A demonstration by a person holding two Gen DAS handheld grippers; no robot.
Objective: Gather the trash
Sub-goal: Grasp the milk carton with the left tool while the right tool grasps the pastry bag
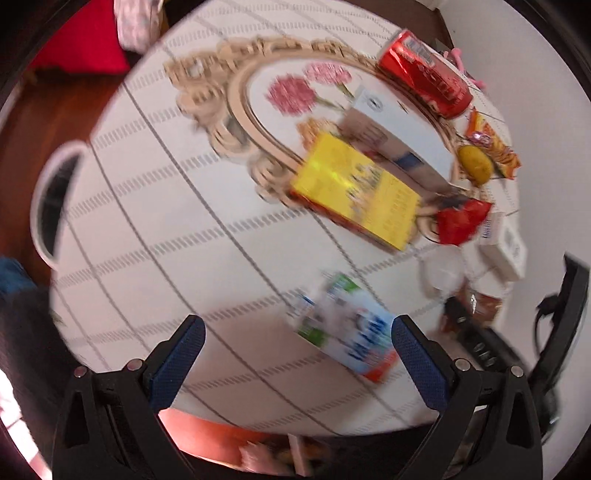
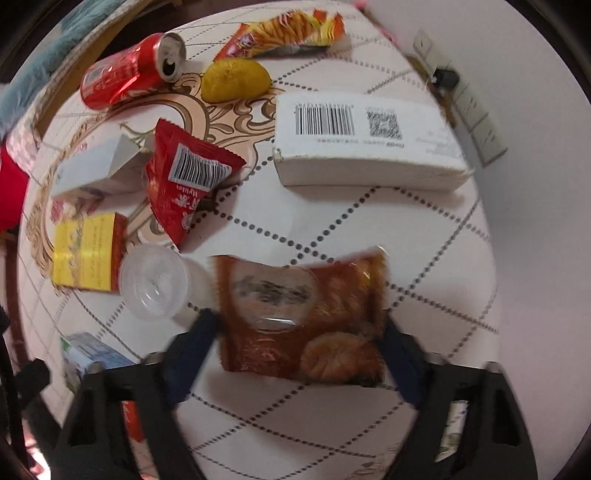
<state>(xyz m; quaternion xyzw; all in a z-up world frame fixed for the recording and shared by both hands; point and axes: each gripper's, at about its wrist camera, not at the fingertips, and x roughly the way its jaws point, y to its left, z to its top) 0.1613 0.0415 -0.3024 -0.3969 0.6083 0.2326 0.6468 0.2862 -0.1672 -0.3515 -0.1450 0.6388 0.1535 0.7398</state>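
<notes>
The right gripper (image 2: pixel 301 328) points straight down at the bench (image 2: pixel 424 266), its blue fingers (image 2: pixel 192 347) spread either side of a brown pastry wrapper (image 2: pixel 303 317) lying flat on the cloth. The jaws stand fairly wide; blur hides whether the pads touch the wrapper's edges.

The left gripper (image 1: pixel 297 350) tilts steeply down, jaws wide apart and empty, with a blue-and-white carton (image 1: pixel 347 328) lying on the bench between and just beyond its fingertips.

Counted on the bench in the right wrist view:
- one red drink can (image 2: pixel 129 72) on its side near the far edge
- one orange snack packet (image 2: pixel 284 35) at the far edge
- one yellow fruit (image 2: pixel 234 79) just beside the can
- one white barcoded box (image 2: pixel 365 142)
- one smaller white box (image 2: pixel 99 170) toward the left edge
- one red sachet (image 2: pixel 183 184)
- one yellow box (image 2: pixel 86 253)
- one clear plastic cup (image 2: pixel 153 282) lying just beside the wrapper
</notes>
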